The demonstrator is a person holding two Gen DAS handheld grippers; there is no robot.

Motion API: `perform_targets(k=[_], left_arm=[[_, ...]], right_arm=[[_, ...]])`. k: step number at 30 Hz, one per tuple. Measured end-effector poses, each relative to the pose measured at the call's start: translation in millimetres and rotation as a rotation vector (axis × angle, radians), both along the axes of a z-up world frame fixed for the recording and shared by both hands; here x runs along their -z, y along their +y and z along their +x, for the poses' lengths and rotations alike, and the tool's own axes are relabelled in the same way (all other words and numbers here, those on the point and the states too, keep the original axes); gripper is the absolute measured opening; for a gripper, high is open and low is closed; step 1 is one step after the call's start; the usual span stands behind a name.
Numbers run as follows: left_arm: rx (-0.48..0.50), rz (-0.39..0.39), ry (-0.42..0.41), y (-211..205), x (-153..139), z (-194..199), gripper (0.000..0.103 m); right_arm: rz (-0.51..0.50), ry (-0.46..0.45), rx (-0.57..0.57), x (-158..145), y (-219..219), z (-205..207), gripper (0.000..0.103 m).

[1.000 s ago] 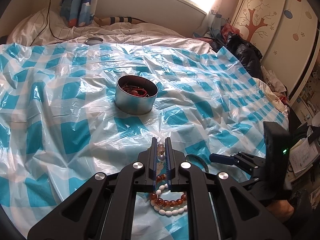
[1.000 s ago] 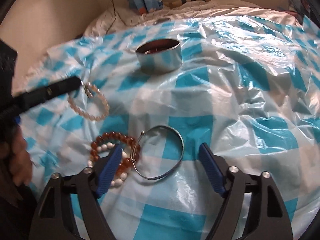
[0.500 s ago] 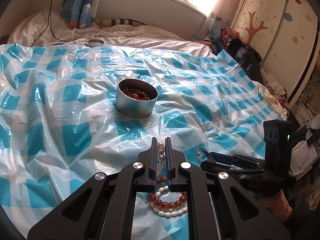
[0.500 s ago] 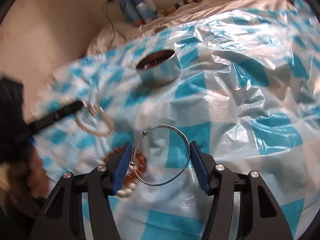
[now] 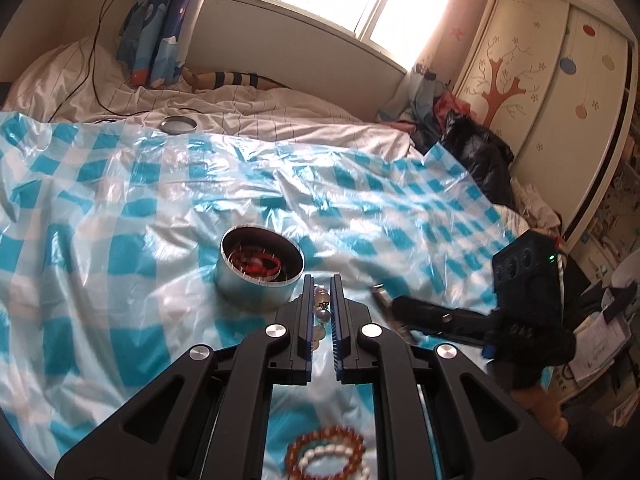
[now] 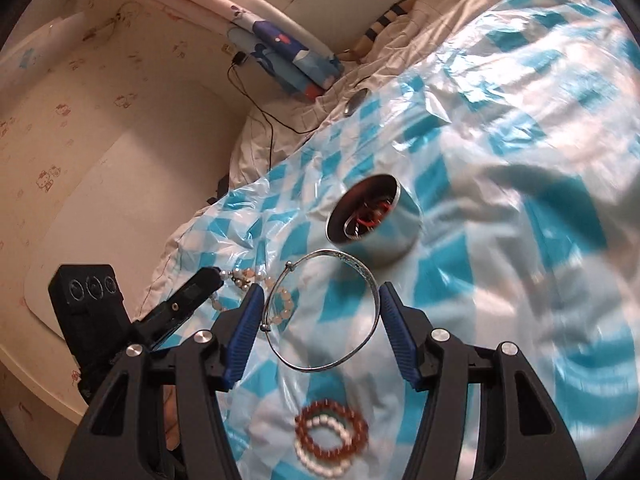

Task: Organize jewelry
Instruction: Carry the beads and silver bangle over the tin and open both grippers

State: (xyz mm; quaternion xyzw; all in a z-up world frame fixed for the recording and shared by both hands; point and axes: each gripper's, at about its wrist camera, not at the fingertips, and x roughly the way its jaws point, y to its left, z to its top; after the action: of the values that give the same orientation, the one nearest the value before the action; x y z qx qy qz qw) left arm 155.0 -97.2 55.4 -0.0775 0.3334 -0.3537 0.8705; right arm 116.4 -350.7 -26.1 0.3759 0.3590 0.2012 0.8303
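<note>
Left tongs (image 5: 321, 304) pinch a pale bead bracelet (image 6: 276, 300) just beside the metal tin (image 5: 260, 270); right tongs (image 6: 320, 334) clamp a silver bangle (image 6: 324, 312) near the tin

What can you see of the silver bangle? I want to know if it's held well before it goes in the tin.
The silver bangle is a thin, open metal hoop with a small hook or clasp near its left side. It hangs lifted off the checked plastic sheet, spanning the right tool, whose blue pads press on its opposite sides. It sits tilted, just short of the round metal tin.
</note>
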Motion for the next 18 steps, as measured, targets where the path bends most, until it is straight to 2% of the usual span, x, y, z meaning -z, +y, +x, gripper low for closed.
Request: perform_targets(k=[8, 13, 15, 18], left_arm=[[-0.015, -0.016, 0.014, -17.2, 1.2, 36.5, 0.007], [-0.017, -0.050, 0.032, -30.0, 3.7, 70.1, 0.007], [-0.018, -0.051, 0.071, -38.0, 13.0, 88.5, 0.007], [-0.059, 0.005, 0.160, -43.3, 35.5, 110.5, 0.007]], right_arm=[[0.079, -0.032, 0.011, 2.8, -17.9, 49.2, 0.058], [0.115, -0.038, 0.044, 4.9, -35.9, 58.4, 0.058], [0.114, -0.035, 0.053, 6.1, -40.0, 62.7, 0.058], [0.104, -0.025, 0.056, 8.8, -41.3, 72.3, 0.058]])
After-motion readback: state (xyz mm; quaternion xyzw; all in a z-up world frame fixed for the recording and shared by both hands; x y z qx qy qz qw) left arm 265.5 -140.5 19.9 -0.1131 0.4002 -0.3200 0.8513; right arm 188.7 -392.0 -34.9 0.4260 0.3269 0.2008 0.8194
